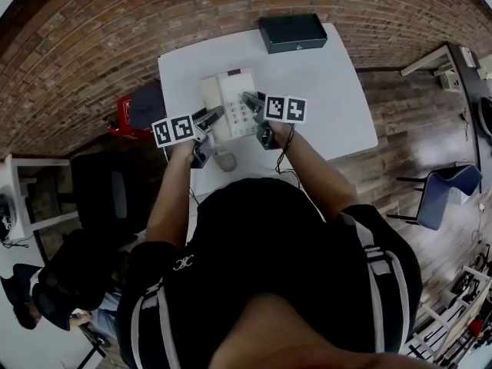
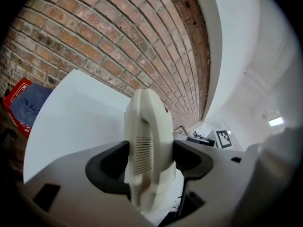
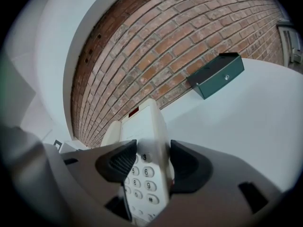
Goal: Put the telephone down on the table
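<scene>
A cream desk telephone [image 1: 229, 102] with a keypad is held over the white table [image 1: 330, 91], gripped from both sides. My left gripper [image 1: 206, 121] is shut on its handset side; in the left gripper view the cream handset [image 2: 147, 145] stands on edge between the dark pads. My right gripper [image 1: 255, 108] is shut on the keypad side, and the right gripper view shows the number keys [image 3: 142, 178] between the pads. Whether the telephone [image 3: 142, 126] touches the table I cannot tell.
A dark green box [image 1: 292, 31] lies at the table's far edge, also visible as a green box [image 3: 217, 75] in the right gripper view. A brick wall runs behind. A red crate with blue cloth [image 1: 138, 110] sits left of the table. A blue chair [image 1: 446, 187] stands at right.
</scene>
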`<state>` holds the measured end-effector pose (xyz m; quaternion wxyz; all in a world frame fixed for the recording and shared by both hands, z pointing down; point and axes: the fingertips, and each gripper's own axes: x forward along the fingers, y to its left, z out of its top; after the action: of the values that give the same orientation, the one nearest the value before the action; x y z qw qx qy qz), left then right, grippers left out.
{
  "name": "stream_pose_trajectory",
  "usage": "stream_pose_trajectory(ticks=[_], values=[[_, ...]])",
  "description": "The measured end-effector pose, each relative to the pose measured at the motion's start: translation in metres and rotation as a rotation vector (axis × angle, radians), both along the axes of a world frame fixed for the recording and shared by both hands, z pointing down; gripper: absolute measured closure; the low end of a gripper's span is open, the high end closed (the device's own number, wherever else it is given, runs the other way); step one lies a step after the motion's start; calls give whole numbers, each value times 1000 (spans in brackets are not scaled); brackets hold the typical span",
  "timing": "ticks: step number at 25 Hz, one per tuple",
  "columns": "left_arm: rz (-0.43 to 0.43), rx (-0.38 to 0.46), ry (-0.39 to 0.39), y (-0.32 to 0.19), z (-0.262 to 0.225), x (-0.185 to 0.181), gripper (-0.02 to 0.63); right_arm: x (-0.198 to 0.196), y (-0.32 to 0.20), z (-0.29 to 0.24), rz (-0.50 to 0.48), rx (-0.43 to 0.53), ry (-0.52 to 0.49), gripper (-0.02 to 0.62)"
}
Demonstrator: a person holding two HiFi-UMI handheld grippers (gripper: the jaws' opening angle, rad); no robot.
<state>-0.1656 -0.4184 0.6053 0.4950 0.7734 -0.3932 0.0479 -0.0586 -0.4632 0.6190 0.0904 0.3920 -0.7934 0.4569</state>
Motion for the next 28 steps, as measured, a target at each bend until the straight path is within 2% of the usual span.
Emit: stream_pose_trajectory(ticks=[5, 17, 28], values=[[7, -39, 6, -14, 27, 4, 309, 7, -10, 29, 28, -48, 14, 393], [-8, -121, -18, -23, 66, 1, 314, 2, -22, 70, 22, -106, 30, 393], [-18, -155, -29, -19, 85, 2, 318, 4, -17, 89, 16, -142, 56, 393]])
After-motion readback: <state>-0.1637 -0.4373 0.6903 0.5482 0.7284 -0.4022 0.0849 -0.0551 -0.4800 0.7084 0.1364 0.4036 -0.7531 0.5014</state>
